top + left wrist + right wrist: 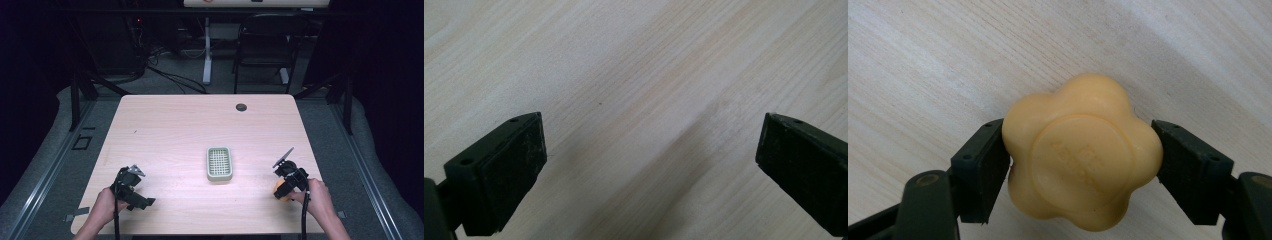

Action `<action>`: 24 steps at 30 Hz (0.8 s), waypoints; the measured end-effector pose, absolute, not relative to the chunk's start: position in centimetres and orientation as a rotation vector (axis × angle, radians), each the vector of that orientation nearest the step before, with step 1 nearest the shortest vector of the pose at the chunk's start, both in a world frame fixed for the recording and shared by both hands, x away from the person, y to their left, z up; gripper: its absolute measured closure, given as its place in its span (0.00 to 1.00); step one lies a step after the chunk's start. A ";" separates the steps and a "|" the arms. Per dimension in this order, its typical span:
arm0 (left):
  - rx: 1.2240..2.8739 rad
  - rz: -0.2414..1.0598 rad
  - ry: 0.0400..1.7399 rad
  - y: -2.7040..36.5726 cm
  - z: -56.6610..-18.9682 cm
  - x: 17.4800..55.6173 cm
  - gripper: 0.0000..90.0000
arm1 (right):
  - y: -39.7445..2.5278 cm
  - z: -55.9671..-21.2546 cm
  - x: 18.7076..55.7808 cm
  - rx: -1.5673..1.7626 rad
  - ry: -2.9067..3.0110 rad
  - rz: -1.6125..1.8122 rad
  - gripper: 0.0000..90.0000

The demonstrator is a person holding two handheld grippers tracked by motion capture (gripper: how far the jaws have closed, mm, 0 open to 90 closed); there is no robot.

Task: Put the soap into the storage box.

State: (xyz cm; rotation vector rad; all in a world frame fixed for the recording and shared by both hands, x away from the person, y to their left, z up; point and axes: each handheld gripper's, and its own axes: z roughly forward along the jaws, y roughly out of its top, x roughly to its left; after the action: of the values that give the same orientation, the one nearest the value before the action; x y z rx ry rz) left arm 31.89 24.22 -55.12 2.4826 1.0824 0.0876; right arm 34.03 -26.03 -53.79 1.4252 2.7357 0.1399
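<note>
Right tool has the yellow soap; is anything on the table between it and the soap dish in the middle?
Nothing visible. The right tool is shut on the yellow soap near the table's right front edge, and the wood between it and the soap dish is bare. The left tool is open, far on the other side.

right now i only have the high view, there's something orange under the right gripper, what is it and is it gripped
Observer: The right gripper has both jaws pressed on a yellow-orange flower-shaped soap.
Operator: is it lifted yet
Observer: I cannot tell; the right gripper view shows the table close behind it.
Operator: and the left one
Observer: The left gripper has its jaws wide apart, with bare wood between them.
</note>
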 end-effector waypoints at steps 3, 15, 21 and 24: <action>2.484 0.087 1.082 24.2 -55.1 31.9 0.00 | -26.1 -53.8 34.0 1.423 2.731 0.132 0.28; 2.483 0.087 1.081 24.2 -55.1 31.9 0.00 | -26.0 -53.7 34.0 1.420 2.727 0.125 0.29; 2.484 0.087 1.081 24.3 -55.1 31.9 0.00 | -26.1 -53.7 33.9 1.438 2.711 0.169 0.29; 2.484 0.089 1.080 24.2 -55.1 31.9 0.00 | -26.1 -53.5 33.8 1.435 2.709 0.177 0.29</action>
State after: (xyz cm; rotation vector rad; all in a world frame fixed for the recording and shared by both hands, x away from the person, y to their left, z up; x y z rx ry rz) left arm 31.89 24.24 -55.11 2.4839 1.0804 0.0890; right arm 33.82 -26.07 -53.49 1.4355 2.7089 0.1766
